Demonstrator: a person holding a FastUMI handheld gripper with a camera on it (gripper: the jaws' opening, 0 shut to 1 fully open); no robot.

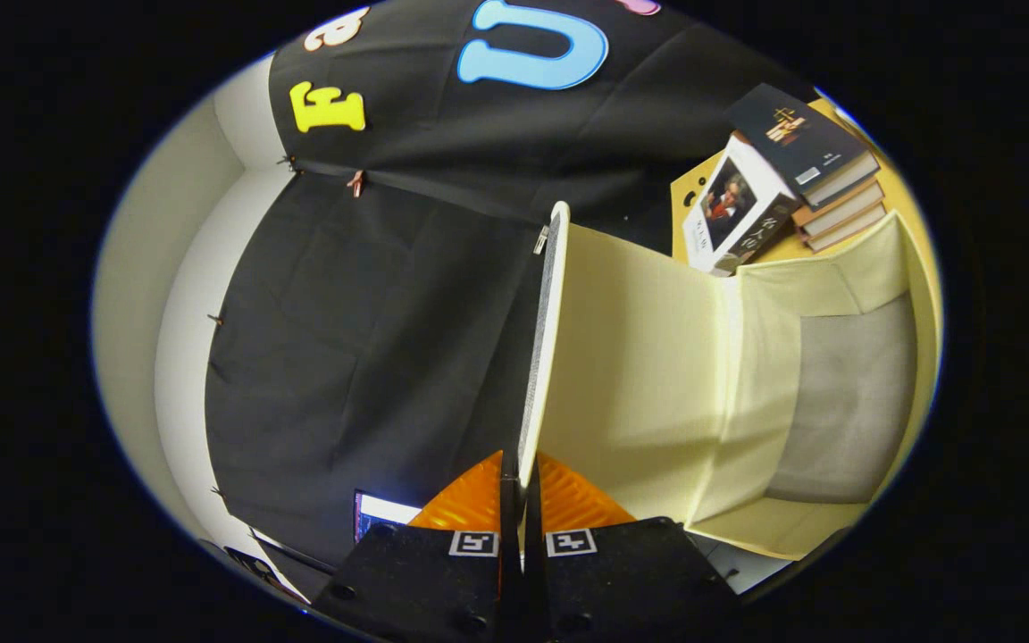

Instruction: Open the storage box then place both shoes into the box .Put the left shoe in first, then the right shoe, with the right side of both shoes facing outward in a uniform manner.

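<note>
My gripper (519,487) is shut on the edge of the storage box lid (543,339), a thin panel seen edge-on that runs straight ahead from between the fingers, with a small zipper pull at its far tip. The lid stands swung open. Beside it the pale yellow storage box (747,375) shows its open inside, cream fabric walls and a grey floor panel (854,402). The view is rolled sideways. Both fingers press on the lid from either side.
Beyond the box, a stack of books (823,165) lies on a yellow table top (689,192), one white-covered book leaning against the pile. Black cloth covers the booth wall ahead. A lit screen (380,513) glows near the fingers.
</note>
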